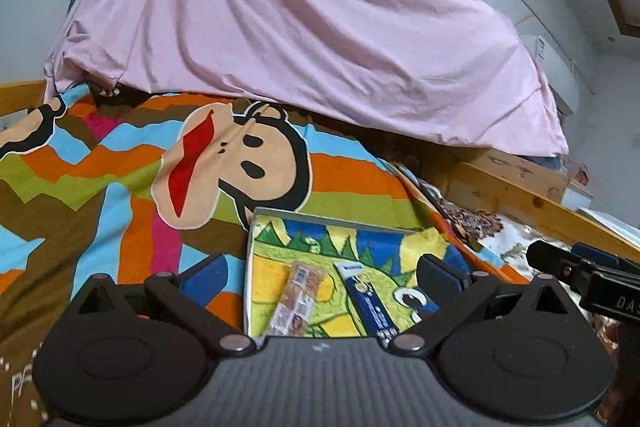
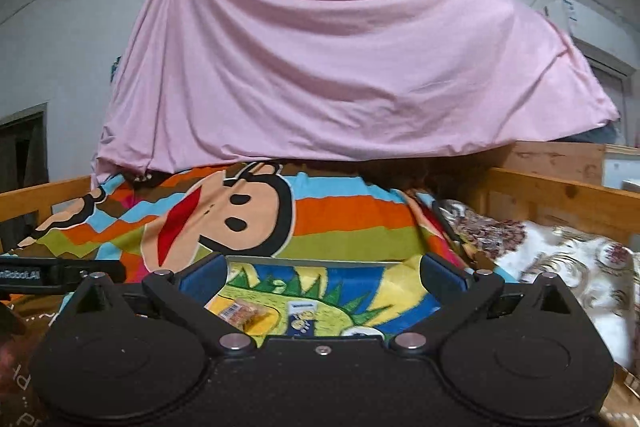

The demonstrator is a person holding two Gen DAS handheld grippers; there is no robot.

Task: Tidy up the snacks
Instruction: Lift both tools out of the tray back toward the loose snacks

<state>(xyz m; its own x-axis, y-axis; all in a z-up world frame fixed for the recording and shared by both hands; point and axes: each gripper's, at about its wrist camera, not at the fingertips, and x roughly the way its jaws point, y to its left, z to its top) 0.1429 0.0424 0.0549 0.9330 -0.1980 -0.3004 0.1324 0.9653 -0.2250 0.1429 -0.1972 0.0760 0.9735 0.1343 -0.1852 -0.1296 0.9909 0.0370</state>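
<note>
Snacks lie together in a shallow tray (image 1: 256,267) with a cartoon dinosaur print, which rests on the striped monkey blanket (image 1: 120,163) covering the bed. We see two of them: a clear-wrapped nut bar (image 1: 294,301) toward the tray's left edge, and a dark blue packet (image 1: 370,303) just beside it toward the middle, both lying flat and roughly parallel, close but apart. Our left gripper (image 1: 324,273) hangs over the tray's near edge with its jaws spread wide and nothing between them; both blue fingers (image 1: 204,277) stand clear of the snacks. Our right gripper (image 2: 324,273) is likewise wide open and empty, looking low across the same tray, where the nut bar (image 2: 244,313) and the blue packet (image 2: 302,319) show just past its body. In the left view the right tool juts in at the right edge. Behind the blanket a pink sheet (image 2: 340,67) drapes down from a line, a wooden bed rail (image 2: 560,195) runs along the right side, and a floral quilt (image 2: 560,267) lies beside the blanket's right edge.
</note>
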